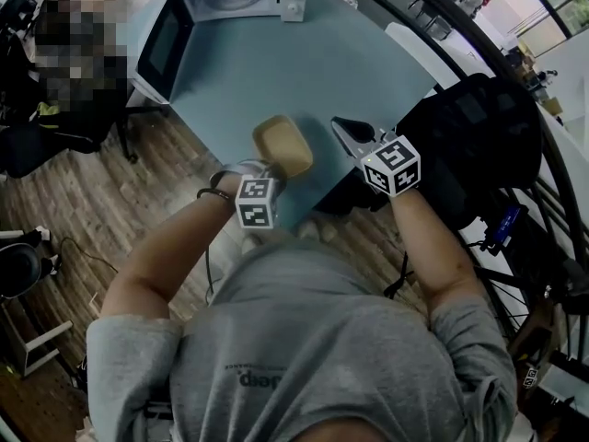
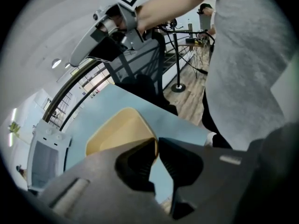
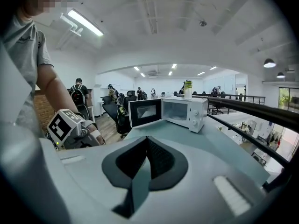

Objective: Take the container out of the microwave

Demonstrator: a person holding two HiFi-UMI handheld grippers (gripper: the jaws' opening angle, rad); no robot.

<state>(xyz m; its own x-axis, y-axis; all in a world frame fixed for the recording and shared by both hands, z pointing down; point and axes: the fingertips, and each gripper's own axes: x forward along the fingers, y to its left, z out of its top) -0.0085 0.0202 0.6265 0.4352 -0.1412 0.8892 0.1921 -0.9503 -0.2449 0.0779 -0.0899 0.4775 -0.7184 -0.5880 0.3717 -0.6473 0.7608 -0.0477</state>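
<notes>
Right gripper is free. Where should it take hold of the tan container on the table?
Probably the thin rim of the container, on the long side facing the right gripper, one jaw inside, coming from the right. It sits open-topped and flat on the table, and the left gripper is shut on its near end.

A pale blue surface [image 1: 276, 72] stands on a wood plank floor [image 1: 83, 210]. Left of it are black office chairs [image 1: 46, 145], right of it a curved black railing [image 3: 252, 110], and above it a white ceiling [image 3: 187, 27] with strip lights [image 3: 84, 22]
</notes>
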